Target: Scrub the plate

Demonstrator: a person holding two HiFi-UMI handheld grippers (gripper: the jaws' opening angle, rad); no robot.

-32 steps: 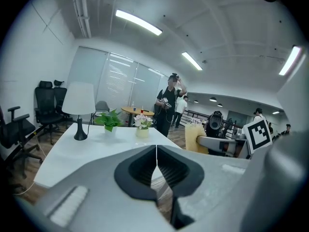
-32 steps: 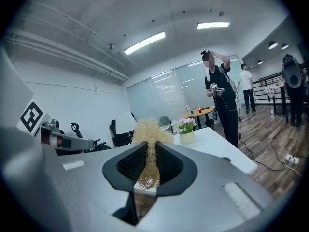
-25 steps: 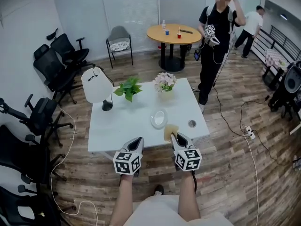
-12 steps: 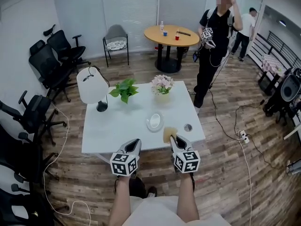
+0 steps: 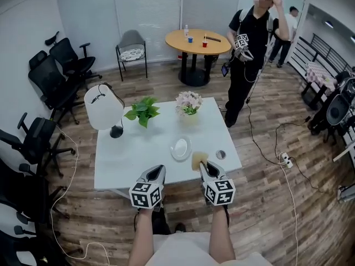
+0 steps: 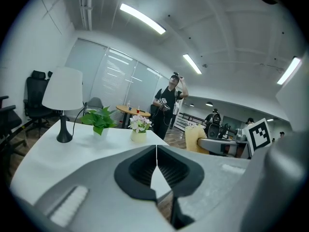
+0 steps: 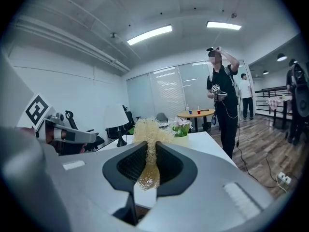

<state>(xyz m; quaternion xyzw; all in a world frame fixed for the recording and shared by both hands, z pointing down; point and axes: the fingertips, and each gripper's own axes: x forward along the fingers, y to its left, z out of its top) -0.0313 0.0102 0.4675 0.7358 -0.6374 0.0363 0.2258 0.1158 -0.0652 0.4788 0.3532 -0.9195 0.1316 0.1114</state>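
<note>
In the head view, the plate [image 5: 181,148] lies on the white desk [image 5: 133,159] near its front edge, at about one o'clock from the left gripper [image 5: 157,171] and eleven o'clock from the right gripper [image 5: 201,164], touching neither. The right gripper holds a straw-coloured scrub pad [image 5: 198,159] just beside the plate's four o'clock rim. A lamp [image 5: 104,107], a potted plant [image 5: 143,110] and a flower pot [image 5: 188,102] stand along the far half of the desk. Compared with a second ago, the plate sits in the same spot on the desk and both grippers hover as before at the near edge; only the framing has drifted a little. In the left gripper view, the left gripper [image 6: 156,154] has its jaws pressed together with nothing between them, and the scrub pad [image 6: 195,137] shows at three o'clock. In the right gripper view, the right gripper [image 7: 150,161] pinches the scrub pad [image 7: 147,130], whose fibrous top bulges above the jaws; the plate cannot be made out here.
</note>
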